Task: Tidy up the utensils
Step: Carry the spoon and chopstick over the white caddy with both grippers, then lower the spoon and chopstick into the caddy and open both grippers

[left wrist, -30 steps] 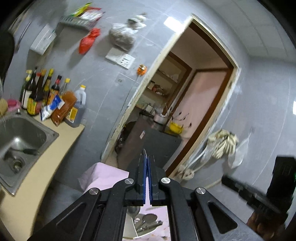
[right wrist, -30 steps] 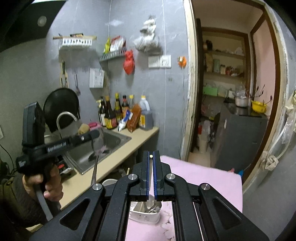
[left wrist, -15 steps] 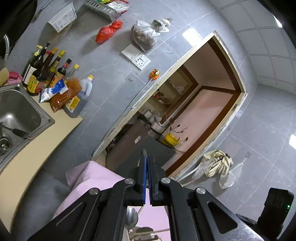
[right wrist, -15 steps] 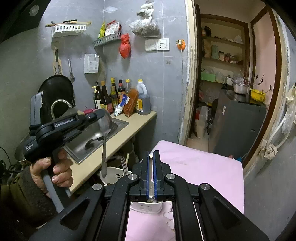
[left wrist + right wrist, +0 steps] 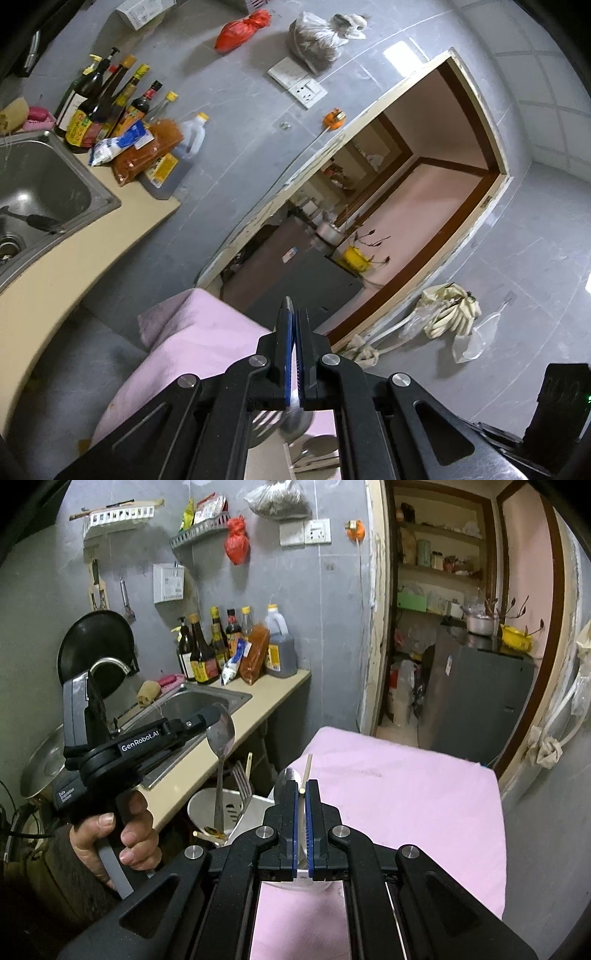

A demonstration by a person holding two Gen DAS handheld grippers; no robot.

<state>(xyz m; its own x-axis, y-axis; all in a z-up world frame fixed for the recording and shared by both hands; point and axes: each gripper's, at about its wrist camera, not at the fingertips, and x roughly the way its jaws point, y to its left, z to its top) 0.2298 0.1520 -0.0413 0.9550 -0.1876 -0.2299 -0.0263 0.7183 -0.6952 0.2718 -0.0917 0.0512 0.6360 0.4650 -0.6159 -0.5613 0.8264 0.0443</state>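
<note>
Only the right view shows left fingers (image 5: 216, 716) clamping spoon (image 5: 220, 738); right fingers (image 5: 302, 794) pinch chopstick (image 5: 306, 771).

"GenRobot.AI" in white on the left claw (image 5: 216, 716) body, small "Data Acquisition System" on its handle

Utensil holder (image 5: 236, 812) on table (image 5: 406, 794) (sink (image 5: 192, 705) left, behind).

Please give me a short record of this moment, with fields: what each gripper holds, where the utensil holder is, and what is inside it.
left gripper: shut on a metal spoon, bowl end up
right gripper: shut on a thin wooden stick, probably a chopstick
utensil holder: white, at the near left edge of the pink table cover
inside holder: a fork, tines up
</note>
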